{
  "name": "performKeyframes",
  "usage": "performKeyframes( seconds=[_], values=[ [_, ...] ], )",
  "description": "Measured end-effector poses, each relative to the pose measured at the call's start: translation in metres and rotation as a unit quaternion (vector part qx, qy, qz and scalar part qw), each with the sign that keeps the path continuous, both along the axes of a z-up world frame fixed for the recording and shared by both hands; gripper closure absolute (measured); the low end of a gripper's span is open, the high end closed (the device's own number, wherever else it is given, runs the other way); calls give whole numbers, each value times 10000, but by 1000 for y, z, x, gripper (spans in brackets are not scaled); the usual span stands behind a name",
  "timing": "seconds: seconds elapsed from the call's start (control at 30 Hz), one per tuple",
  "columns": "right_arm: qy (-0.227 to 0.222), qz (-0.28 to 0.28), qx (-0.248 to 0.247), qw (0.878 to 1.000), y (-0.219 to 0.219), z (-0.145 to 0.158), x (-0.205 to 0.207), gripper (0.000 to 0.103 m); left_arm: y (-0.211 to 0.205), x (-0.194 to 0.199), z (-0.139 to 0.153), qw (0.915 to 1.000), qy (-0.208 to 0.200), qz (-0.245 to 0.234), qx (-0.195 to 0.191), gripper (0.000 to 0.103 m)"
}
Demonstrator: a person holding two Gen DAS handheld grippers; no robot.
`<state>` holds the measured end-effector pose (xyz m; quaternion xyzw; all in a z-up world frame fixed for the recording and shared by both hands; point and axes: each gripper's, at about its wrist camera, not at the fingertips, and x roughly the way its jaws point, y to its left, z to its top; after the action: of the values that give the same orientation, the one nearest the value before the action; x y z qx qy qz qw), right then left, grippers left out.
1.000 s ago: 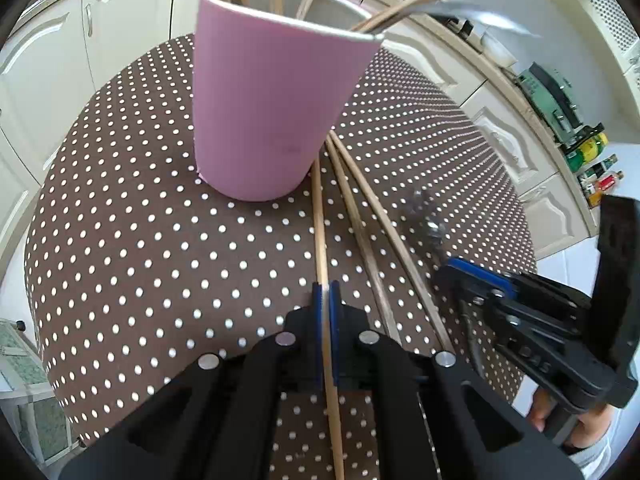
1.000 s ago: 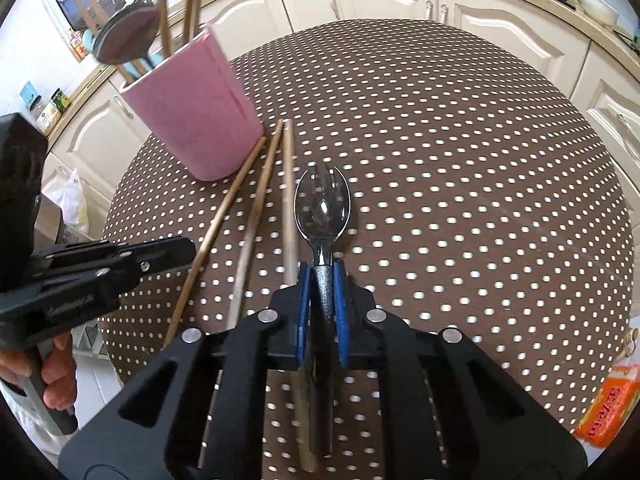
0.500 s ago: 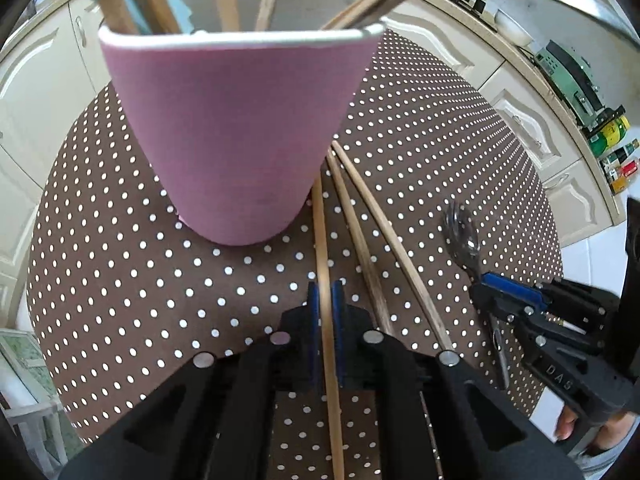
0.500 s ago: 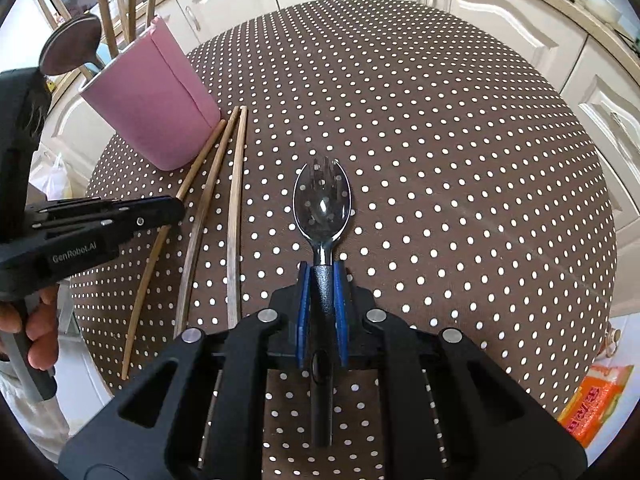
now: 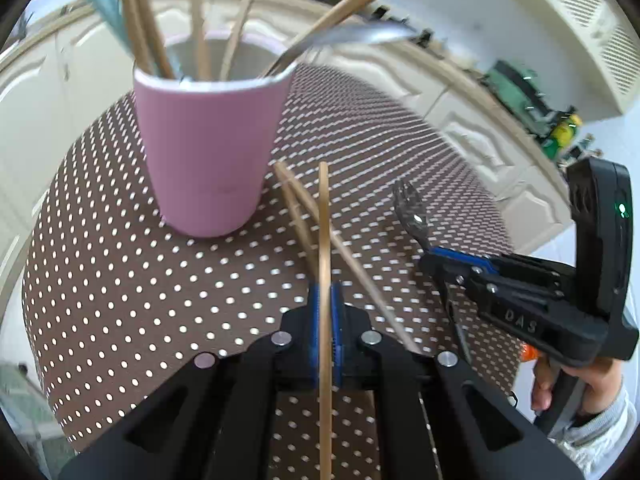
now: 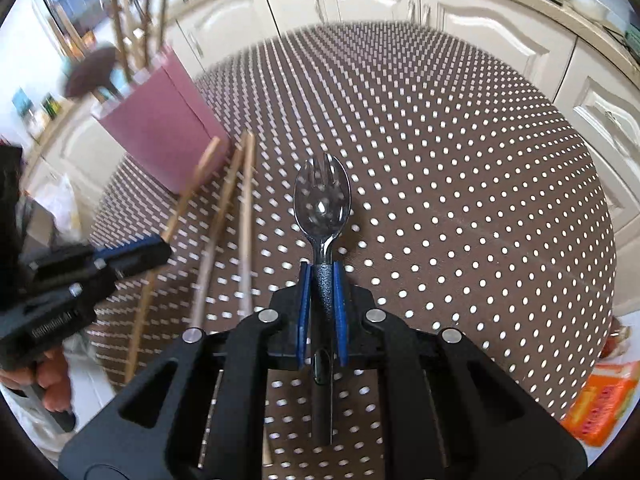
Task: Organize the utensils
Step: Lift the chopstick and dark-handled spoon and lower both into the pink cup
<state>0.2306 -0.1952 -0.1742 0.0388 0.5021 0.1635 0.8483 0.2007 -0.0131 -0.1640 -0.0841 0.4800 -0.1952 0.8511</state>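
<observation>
A pink cup (image 5: pixel 208 152) stands on the dotted table and holds several chopsticks and a metal spoon. My left gripper (image 5: pixel 325 292) is shut on a wooden chopstick (image 5: pixel 324 224), lifted off the table and pointing past the cup's right side. Two more chopsticks (image 5: pixel 344 248) lie on the table beneath it. My right gripper (image 6: pixel 322 276) is shut on the black handle of a metal spork (image 6: pixel 322 200), held above the table to the right of the cup (image 6: pixel 160 148). The right gripper also shows in the left wrist view (image 5: pixel 436 258).
The round table (image 6: pixel 480 168) has a brown cloth with white dots. White kitchen cabinets (image 6: pixel 400 12) run behind it. An orange packet (image 6: pixel 600 404) lies on the floor at the lower right.
My left gripper has lifted its chopstick off the table and drawn back from the cup. My right gripper has raised the spork and moved nearer the cup.
</observation>
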Motion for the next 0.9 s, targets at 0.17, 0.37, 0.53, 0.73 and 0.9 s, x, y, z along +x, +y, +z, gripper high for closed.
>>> performKeyframes(
  seconds=[0.17,0.37,0.53,0.73,0.9],
  values=[
    [-777,-224,613,9948,-12,30,-28,91,2,-25,25,9973,-625,-196,-325,98],
    [-1510,-222,1341,9791,-17,57,-60,91,12,-65,55,9842,-1658,-360,-507,98],
    [-1995,-27,1859,9621,-18,80,-77,91,13,-91,79,9622,-2561,-583,-726,98],
    [-2632,221,2097,9414,4,111,-92,91,38,-92,103,9358,-3405,-7,-911,98],
    [-3069,417,2212,9247,24,133,-86,91,56,-78,122,9143,-3883,735,-885,98]
  ],
)
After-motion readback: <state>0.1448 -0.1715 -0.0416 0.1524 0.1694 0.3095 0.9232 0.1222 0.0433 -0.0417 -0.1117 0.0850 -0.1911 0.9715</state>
